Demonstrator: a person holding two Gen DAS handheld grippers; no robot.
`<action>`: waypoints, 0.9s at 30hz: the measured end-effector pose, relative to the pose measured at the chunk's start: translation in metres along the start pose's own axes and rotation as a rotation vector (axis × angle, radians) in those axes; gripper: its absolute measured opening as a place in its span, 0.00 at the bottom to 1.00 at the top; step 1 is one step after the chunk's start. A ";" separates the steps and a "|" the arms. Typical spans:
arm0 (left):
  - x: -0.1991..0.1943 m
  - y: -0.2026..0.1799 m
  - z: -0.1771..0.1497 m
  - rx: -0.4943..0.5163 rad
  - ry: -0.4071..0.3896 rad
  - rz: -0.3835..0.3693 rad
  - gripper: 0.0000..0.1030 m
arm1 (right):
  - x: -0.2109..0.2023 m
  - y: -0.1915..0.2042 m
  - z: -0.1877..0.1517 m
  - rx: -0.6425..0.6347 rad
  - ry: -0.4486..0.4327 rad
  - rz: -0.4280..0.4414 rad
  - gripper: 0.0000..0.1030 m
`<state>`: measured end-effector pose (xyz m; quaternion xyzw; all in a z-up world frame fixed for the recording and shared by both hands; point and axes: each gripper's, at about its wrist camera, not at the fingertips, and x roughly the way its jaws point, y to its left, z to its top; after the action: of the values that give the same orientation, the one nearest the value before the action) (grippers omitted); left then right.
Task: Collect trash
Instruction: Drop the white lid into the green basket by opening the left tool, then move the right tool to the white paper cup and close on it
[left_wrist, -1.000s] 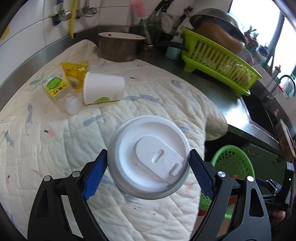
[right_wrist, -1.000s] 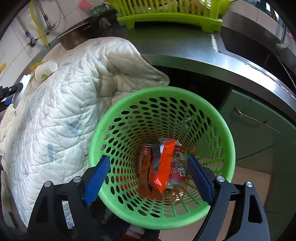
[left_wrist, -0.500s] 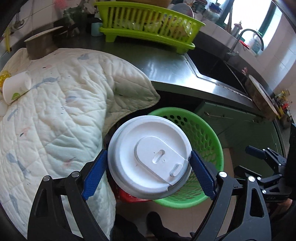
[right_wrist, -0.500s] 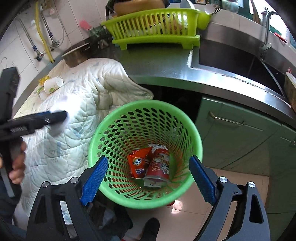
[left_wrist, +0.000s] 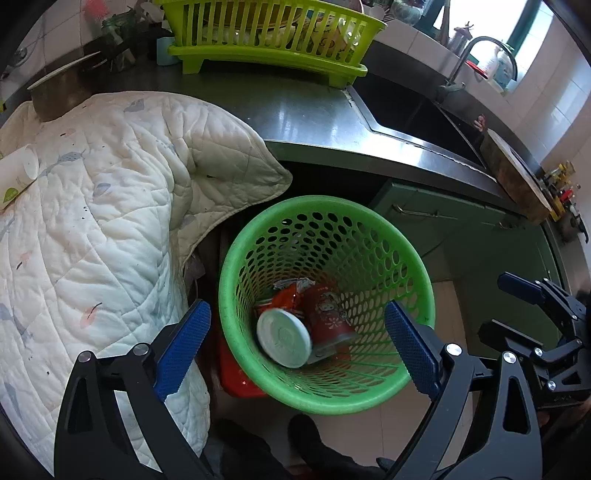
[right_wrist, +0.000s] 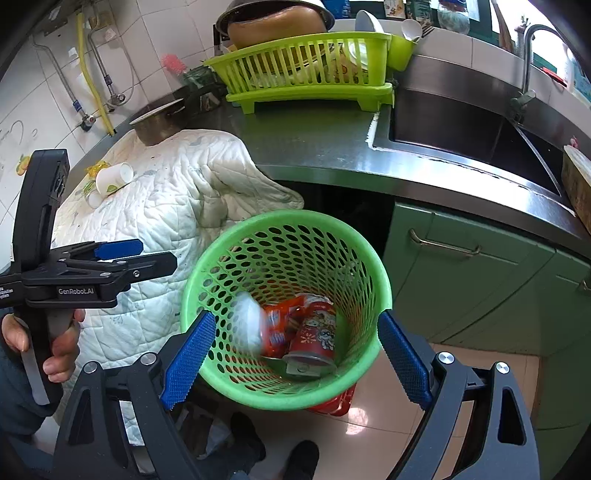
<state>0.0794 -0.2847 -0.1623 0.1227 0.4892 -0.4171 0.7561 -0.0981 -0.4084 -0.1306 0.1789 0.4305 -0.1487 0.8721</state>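
1. One green basket (left_wrist: 369, 400) is sitting lower centre.
2. Three trash pieces are lying inside it: one white lidded cup (left_wrist: 283, 342), one red can (left_wrist: 327, 317), one orange wrapper (left_wrist: 286, 297).
3. One paper cup (right_wrist: 112, 178) is lying upper left.

A home kitchen: steel sink (right_wrist: 480, 122), dish rack (right_wrist: 310, 70), tiled wall (right_wrist: 48, 85), green cabinets (right_wrist: 480, 280).

White glazed wall tiles (right_wrist: 44, 110) carry exposed pipes above the dark steel desk (right_wrist: 314, 147), where a sunken steel sink (right_wrist: 461, 122) sits under a curved tap (right_wrist: 528, 55). Green cabinet doors (right_wrist: 480, 280) meet glossy beige floor tiles (right_wrist: 373, 424); daylight enters a window (left_wrist: 532, 44)
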 end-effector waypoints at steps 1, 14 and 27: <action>-0.003 0.002 0.000 -0.005 -0.005 0.001 0.91 | 0.001 0.002 0.001 -0.004 -0.001 0.005 0.84; -0.054 0.074 -0.003 -0.125 -0.094 0.115 0.91 | 0.031 0.050 0.030 -0.107 0.018 0.081 0.84; -0.117 0.198 -0.021 -0.337 -0.187 0.285 0.91 | 0.074 0.151 0.083 -0.349 0.026 0.168 0.84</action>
<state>0.1948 -0.0891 -0.1177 0.0234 0.4574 -0.2281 0.8592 0.0658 -0.3178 -0.1152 0.0622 0.4444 0.0039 0.8936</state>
